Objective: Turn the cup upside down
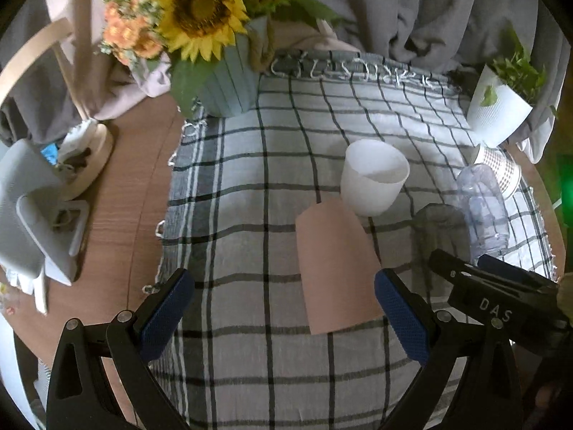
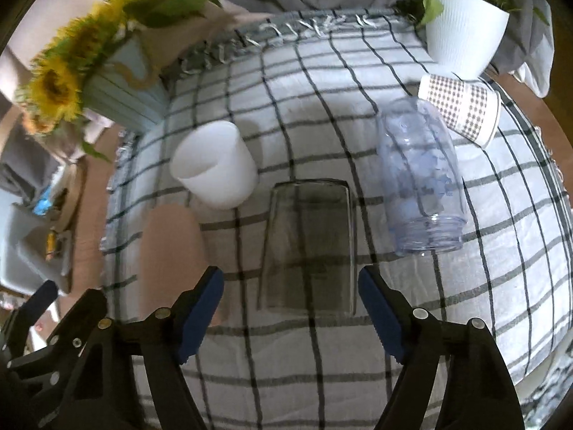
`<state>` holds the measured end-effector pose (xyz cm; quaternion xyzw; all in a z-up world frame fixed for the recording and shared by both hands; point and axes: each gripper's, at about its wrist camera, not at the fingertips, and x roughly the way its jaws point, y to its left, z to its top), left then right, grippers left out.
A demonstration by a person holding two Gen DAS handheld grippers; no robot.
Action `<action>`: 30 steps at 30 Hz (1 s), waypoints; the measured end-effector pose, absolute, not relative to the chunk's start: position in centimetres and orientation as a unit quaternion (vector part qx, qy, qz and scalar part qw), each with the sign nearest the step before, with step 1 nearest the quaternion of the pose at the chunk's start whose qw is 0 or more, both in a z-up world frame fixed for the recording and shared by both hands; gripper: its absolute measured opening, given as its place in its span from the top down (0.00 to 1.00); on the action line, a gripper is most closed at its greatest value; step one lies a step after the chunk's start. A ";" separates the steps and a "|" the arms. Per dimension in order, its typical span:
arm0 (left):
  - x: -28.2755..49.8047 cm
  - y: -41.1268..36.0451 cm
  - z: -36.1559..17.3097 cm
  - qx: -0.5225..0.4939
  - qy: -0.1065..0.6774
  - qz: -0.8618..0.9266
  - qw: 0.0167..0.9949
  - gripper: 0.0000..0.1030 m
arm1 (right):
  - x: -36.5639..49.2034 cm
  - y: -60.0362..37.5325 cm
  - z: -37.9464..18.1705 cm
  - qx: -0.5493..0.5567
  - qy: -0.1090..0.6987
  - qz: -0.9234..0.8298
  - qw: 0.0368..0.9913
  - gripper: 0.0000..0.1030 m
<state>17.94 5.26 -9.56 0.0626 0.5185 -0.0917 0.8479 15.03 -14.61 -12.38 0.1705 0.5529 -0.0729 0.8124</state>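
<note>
Several cups stand on a checked cloth (image 1: 250, 186). A white cup (image 1: 372, 179) (image 2: 215, 165) stands upright with its mouth up. A pink cup (image 1: 335, 268) (image 2: 172, 247) stands upside down in front of it. A smoky clear glass (image 2: 309, 247) (image 1: 438, 236) stands upside down. A clear bluish cup (image 2: 419, 179) (image 1: 483, 208) and a dotted paper cup (image 2: 462, 107) (image 1: 497, 168) also stand inverted. My left gripper (image 1: 284, 308) is open, low, with the pink cup's base just inside its right finger. My right gripper (image 2: 290, 308) is open just in front of the smoky glass.
A blue vase of sunflowers (image 1: 222, 82) (image 2: 118, 100) stands at the cloth's far left corner, a white plant pot (image 1: 497, 107) (image 2: 465, 36) at the far right. A wooden table (image 1: 121, 193) with a white stand (image 1: 35, 215) and a round wooden tray (image 1: 91, 165) lies left. The right gripper's body (image 1: 501, 301) shows beside the left one.
</note>
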 end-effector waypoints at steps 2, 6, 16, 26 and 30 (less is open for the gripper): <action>18.4 5.2 -10.2 0.058 0.526 -0.095 0.843 0.00 | 15.6 -14.7 -13.0 0.169 0.560 -0.080 0.807 0.24; 19.1 5.0 -11.1 0.059 0.535 -0.098 0.837 0.00 | 16.8 -14.9 -14.2 0.165 0.572 -0.093 0.798 0.25; 19.8 4.7 -12.5 0.067 0.545 -0.094 0.831 0.00 | 19.4 -15.0 -16.9 0.147 0.599 -0.113 0.779 0.32; 19.3 4.3 -11.8 0.074 0.534 -0.081 0.838 0.00 | 20.2 -15.0 -17.5 0.139 0.609 -0.099 0.775 0.34; 18.3 4.2 -11.0 0.076 0.526 -0.078 0.844 0.00 | 19.8 -14.4 -17.1 0.133 0.608 -0.085 0.778 0.34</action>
